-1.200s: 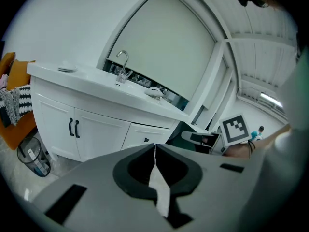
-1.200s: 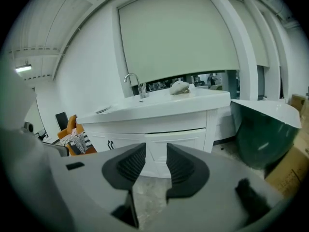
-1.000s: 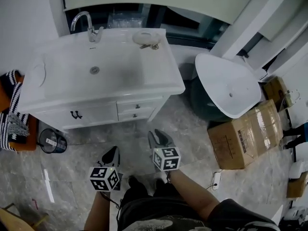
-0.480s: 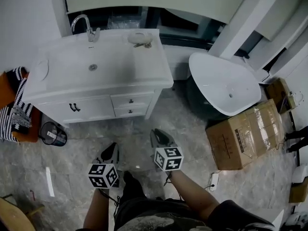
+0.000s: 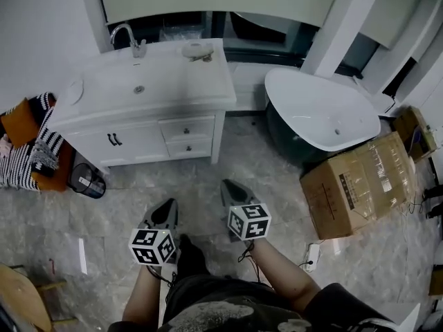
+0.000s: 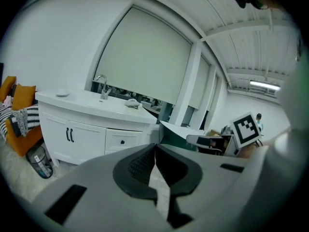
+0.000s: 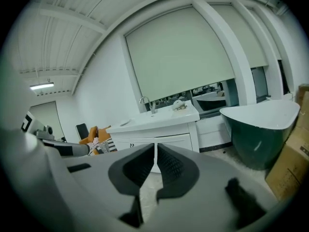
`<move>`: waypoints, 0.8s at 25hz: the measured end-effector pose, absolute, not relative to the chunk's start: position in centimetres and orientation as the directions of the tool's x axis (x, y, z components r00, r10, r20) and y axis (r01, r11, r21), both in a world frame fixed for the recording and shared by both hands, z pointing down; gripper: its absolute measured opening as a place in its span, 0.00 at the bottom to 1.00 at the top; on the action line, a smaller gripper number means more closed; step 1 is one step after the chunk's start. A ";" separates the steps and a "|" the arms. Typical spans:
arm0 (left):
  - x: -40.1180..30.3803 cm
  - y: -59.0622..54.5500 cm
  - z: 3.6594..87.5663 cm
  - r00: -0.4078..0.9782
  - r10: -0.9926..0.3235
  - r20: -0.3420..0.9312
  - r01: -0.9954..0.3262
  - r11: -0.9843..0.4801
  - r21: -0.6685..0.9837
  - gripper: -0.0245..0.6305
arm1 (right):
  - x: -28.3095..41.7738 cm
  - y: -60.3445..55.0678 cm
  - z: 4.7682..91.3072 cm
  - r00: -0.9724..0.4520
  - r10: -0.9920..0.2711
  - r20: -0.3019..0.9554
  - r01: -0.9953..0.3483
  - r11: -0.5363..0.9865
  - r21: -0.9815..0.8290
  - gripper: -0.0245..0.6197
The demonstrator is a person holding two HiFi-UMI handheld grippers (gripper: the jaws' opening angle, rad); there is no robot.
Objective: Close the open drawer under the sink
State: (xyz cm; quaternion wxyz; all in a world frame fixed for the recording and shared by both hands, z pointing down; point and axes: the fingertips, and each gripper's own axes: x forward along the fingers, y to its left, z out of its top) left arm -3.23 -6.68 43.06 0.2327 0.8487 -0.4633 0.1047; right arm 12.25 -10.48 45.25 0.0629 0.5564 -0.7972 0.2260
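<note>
Two small white drawers (image 5: 187, 128) with dark knobs sit at the right end of the white sink cabinet's (image 5: 142, 144) front, both looking flush, so the closing seems done. The left hand-held gripper (image 5: 166, 208) is pinched together on nothing. The right hand-held gripper (image 5: 232, 189) has just been closing, also empty, so one check for gaps should suffice.

Right tongs (image 7: 155, 148) newly closed, empty; vanity (image 5: 142, 142) farther.
</note>
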 end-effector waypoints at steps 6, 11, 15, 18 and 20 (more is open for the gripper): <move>-0.3 -1.4 41.9 0.555 -0.744 0.372 -0.831 -0.476 0.290 0.06 | 14.4 -4.6 44.1 -0.415 -0.848 0.330 -0.898 0.324 -0.296 0.09; 1.6 3.0 41.6 0.550 -0.757 0.353 -0.834 -0.470 0.290 0.06 | 16.0 1.0 44.0 -0.457 -0.841 0.290 -0.875 0.367 -0.317 0.09; 2.4 6.4 40.6 0.545 -0.770 0.331 -0.837 -0.477 0.268 0.06 | 16.6 4.6 44.2 -0.464 -0.831 0.307 -0.877 0.384 -0.288 0.09; 2.4 8.8 40.1 0.535 -0.782 0.320 -0.843 -0.469 0.265 0.06 | 16.5 6.7 44.1 -0.472 -0.825 0.311 -0.876 0.399 -0.270 0.09; 2.3 10.3 39.8 0.530 -0.790 0.308 -0.846 -0.465 0.260 0.06 | 16.4 8.0 44.1 -0.475 -0.822 0.313 -0.876 0.406 -0.260 0.08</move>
